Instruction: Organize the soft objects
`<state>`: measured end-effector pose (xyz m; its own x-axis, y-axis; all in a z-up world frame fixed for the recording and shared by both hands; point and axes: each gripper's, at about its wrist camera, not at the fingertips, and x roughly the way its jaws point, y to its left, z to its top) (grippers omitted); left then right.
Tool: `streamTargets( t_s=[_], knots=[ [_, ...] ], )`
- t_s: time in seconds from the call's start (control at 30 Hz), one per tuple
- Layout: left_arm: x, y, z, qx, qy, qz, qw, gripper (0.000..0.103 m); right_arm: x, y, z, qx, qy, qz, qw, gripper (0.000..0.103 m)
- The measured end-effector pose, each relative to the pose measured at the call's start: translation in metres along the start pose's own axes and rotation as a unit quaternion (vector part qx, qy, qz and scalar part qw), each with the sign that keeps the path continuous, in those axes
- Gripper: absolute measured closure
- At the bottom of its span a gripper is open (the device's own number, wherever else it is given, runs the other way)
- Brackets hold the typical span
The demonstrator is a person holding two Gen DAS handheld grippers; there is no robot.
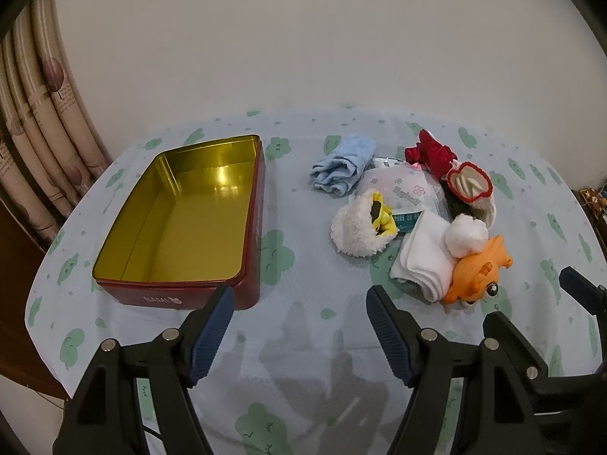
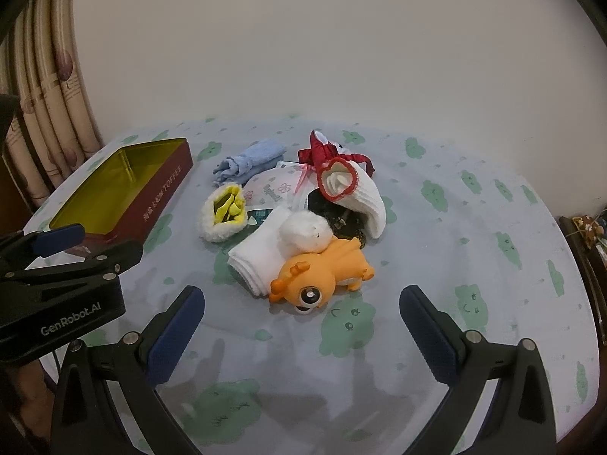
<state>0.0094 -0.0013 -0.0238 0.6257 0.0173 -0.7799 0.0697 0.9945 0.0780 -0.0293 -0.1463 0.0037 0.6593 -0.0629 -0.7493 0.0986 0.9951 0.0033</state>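
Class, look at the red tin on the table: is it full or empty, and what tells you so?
Empty. The red tin has no lid on it, and its whole gold floor shows bare; the soft things lie in a pile on the cloth beside it.

A wide-open right gripper (image 2: 301,309) hovers over a cloud-print tablecloth (image 2: 455,227), facing an orange plastic big-eyed toy (image 2: 322,269) touching a folded white cloth (image 2: 261,254), with an open red tin (image 2: 151,189) far left.
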Motion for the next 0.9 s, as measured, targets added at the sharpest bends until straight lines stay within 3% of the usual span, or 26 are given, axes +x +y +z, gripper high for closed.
streamTargets(
  t_s=[0.9],
  knots=[
    [0.001, 0.0015, 0.0008, -0.003, 0.0, 0.002, 1.0, 0.029, 0.003, 0.0008, -0.0033, 0.006, 0.005, 0.012, 1.0, 0.001]
  ],
)
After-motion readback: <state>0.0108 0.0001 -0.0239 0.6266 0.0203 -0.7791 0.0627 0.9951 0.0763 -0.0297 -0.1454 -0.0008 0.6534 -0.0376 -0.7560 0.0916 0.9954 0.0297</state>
